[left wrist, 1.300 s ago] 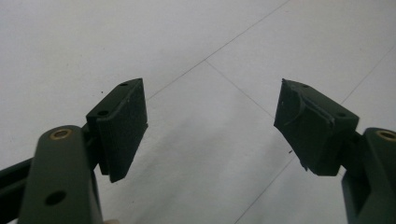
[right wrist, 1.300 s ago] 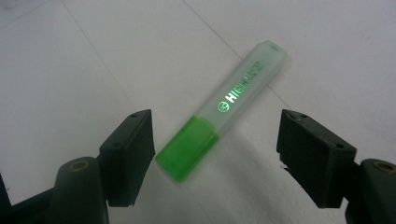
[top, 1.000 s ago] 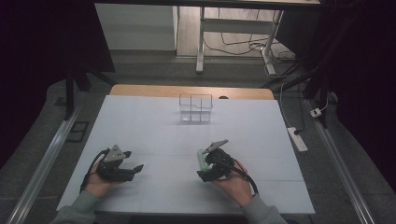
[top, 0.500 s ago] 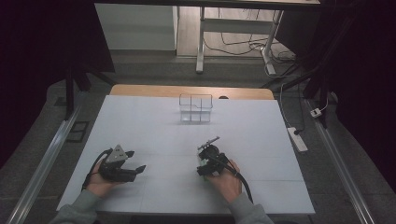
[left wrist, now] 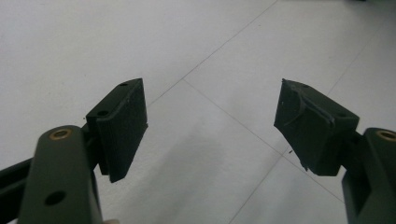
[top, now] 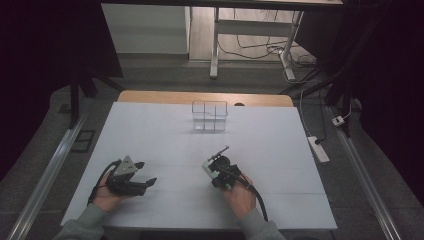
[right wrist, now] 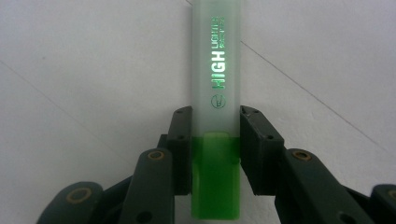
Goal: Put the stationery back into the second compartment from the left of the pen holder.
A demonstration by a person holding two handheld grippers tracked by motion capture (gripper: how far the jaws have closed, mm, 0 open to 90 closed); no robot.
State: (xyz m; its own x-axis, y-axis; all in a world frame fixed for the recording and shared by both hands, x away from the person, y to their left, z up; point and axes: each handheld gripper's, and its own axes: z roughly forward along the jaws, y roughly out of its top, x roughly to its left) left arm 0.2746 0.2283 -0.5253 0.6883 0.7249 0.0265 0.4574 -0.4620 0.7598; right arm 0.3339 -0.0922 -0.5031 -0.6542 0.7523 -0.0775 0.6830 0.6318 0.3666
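A green highlighter (right wrist: 217,70) with a frosted cap and the print "HIGH LIGHTER" lies on the white table (top: 280,140). My right gripper (right wrist: 215,121) is shut on it; the jaws have just been closing and both pads now press on its sides where cap meets body. From above, the right gripper (top: 220,162) sits low at the table's near middle, the highlighter's pale end (top: 209,171) showing at its left. My left gripper (top: 145,172) rests at the near left, open. Its pads (left wrist: 122,126) stand wide apart over bare table.
A clear plastic box (top: 210,116) with compartments stands at the far middle of the table. A wooden strip (top: 150,96) runs along the far edge. On the floor to the right lies a white power strip (top: 318,148) with its cable.
The right hand has shifted slightly left and down and turned, and its jaws have narrowed onto the highlighter. The left hand has stayed where it was.
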